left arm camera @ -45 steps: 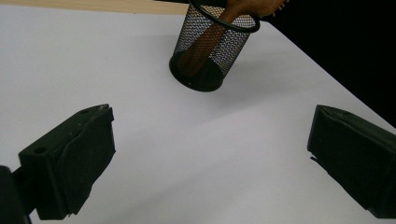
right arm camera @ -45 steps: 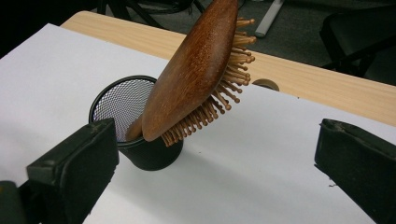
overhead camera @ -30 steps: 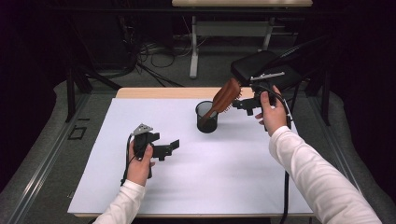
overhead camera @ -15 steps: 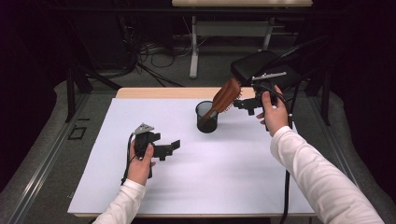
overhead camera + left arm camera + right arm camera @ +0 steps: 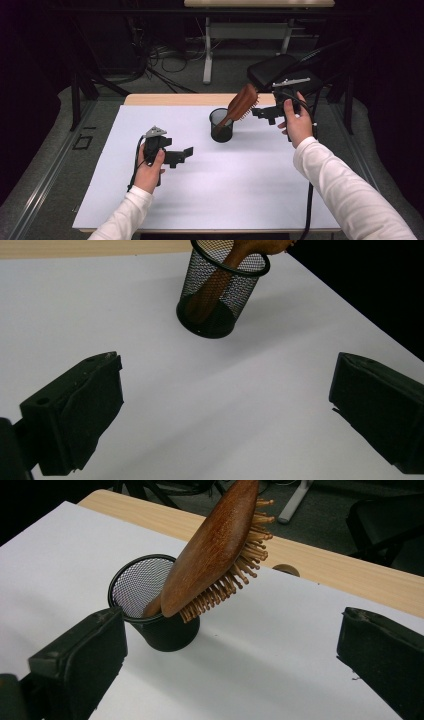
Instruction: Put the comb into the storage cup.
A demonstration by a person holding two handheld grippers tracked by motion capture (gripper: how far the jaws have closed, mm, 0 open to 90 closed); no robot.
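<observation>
The brush (image 5: 241, 102) stands handle-down in the mesh cup (image 5: 221, 125) at the back of the white sheet (image 5: 210, 200), leaning right. My right gripper (image 5: 256, 113) hangs released beside it; my left gripper (image 5: 186, 151), also released, holds nothing.

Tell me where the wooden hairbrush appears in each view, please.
High view: hairbrush right of centre, leaning out of the mesh cup.
Left gripper view: handle top centre, inside the cup.
Right gripper view: brush head top centre, bristles facing right.
Shared landmark: the black mesh cup.
</observation>
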